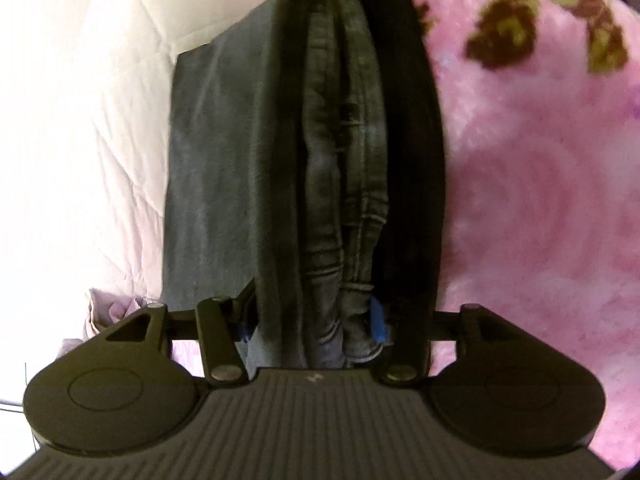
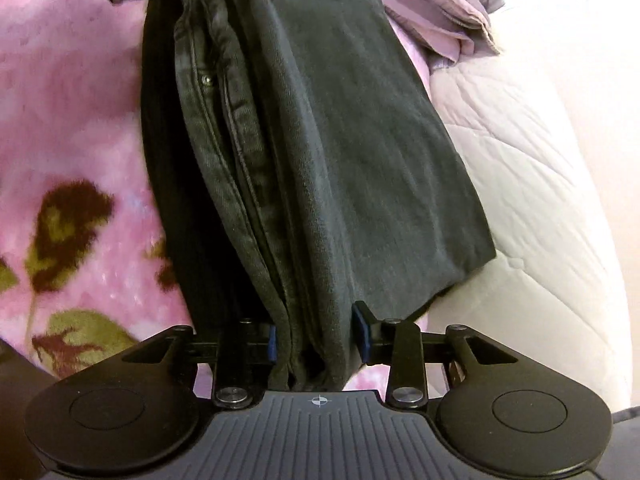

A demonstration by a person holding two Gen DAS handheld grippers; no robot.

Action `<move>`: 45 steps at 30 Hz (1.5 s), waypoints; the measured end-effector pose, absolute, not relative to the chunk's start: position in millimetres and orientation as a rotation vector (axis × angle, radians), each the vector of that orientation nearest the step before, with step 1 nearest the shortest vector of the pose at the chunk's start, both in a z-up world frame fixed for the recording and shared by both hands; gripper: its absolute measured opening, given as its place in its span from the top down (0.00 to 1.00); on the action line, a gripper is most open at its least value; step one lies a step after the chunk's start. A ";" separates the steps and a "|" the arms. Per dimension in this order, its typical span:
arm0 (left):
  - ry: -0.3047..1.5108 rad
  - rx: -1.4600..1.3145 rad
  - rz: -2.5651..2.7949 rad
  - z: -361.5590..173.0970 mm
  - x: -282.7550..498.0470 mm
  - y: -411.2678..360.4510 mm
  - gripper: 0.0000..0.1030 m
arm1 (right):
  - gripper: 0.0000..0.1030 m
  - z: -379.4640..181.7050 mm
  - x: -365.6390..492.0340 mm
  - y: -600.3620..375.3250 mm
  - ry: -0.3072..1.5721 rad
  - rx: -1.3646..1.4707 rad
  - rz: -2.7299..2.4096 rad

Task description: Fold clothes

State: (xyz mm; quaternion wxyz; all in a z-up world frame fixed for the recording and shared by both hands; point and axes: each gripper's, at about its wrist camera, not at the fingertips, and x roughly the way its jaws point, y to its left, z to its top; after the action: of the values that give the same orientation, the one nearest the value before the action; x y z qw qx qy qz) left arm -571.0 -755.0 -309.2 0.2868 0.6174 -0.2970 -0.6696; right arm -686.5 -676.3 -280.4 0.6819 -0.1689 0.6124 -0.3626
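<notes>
While both tongs clamp opposite ends of the folded dark grey denim jeans [image 2: 320, 152], left tongs [image 1: 316, 320] and right tongs [image 2: 318, 336] keep the bundle at frame centre, apparently lifted, between a fluffy pink flowered blanket [image 2: 60, 120] and a white quilted bedcover [image 2: 540, 180].

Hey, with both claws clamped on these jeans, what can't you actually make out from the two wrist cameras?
- Left wrist view: fingertips of the left claw run off the top edge, hidden by the bunched jeans.
- Right wrist view: the right claw grips the jeans; the fold count inside is hidden.
- Both views: pink blanket beneath the jeans is covered.
</notes>
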 end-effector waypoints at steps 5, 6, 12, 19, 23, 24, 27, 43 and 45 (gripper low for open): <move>-0.657 1.602 -1.815 -279.8 -543.4 -739.7 0.48 | 0.61 -264.8 -690.1 -648.6 1.431 -0.352 -0.845; -0.593 1.588 -1.815 -273.7 -535.4 -736.1 0.48 | 0.61 -260.3 -688.7 -640.1 1.439 -0.332 -0.857; -0.021 1.301 -1.879 -224.6 -475.5 -700.7 0.55 | 0.61 -228.1 -696.1 -607.3 1.350 0.033 -0.955; 0.310 1.055 -1.831 -204.7 -466.6 -730.3 0.56 | 0.61 -173.2 -679.4 -649.7 0.871 0.453 -1.079; 0.464 1.109 -1.779 -226.7 -454.1 -750.3 0.58 | 0.61 -182.6 -679.1 -714.0 0.752 0.567 -1.141; 0.476 1.118 -1.778 -230.1 -452.6 -751.1 0.57 | 0.61 -194.3 -681.1 -724.1 0.765 0.620 -1.136; 0.457 1.144 -1.777 -242.0 -455.6 -750.0 0.56 | 0.61 -217.8 -679.8 -737.5 0.806 0.664 -1.100; 0.757 0.999 -1.546 -193.6 -427.6 -678.6 0.29 | 0.26 -197.7 -698.8 -687.4 0.782 0.916 -1.140; 0.789 0.953 -1.539 -185.3 -422.2 -664.1 0.25 | 0.26 -188.4 -698.4 -669.4 0.770 0.936 -1.172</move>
State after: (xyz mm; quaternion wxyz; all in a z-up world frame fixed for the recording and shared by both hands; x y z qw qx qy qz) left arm -422.2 -664.1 -185.3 0.5509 0.4028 0.3333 -0.6506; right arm -698.4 -669.4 -188.4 0.6653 0.4144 0.3408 -0.5191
